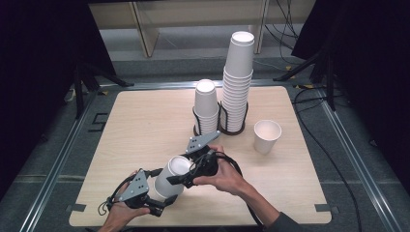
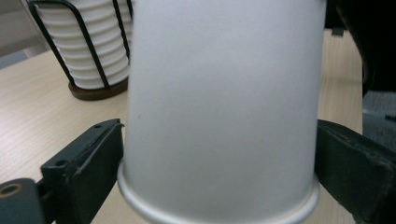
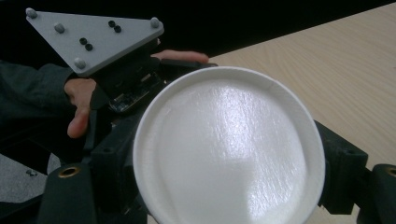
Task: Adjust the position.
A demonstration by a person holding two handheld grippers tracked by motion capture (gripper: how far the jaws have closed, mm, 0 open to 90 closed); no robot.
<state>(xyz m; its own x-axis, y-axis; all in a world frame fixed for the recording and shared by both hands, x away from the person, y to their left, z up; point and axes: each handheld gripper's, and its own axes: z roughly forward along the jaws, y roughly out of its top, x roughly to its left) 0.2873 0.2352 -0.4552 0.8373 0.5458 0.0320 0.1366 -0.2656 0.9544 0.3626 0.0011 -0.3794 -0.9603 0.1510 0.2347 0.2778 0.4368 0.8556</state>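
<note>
Between both grippers – white paper cup [image 1: 171,180], plain, tilted, rim intact; left gripper [image 1: 155,200] jaws flank base, grip unclear; right gripper [image 1: 180,180] clamps rim.

my right gripper [image 3: 229,186] cam: white paper cup [image 3: 229,154] mouth-on, jaws hugging rim both sides. left gripper [image 3: 126,88] right behind it, grey plate up top, hand [image 3: 79,100] wrapped round. wooden table [image 3: 336,70] off right.

On the table [image 1: 145,121], the short cup stack [image 1: 206,108] stands just left of the tall cup stack [image 1: 237,87]; a single cup [image 1: 267,136] stands right of it, and a tilted cup [image 1: 172,177] lies nearer the front edge.
</note>
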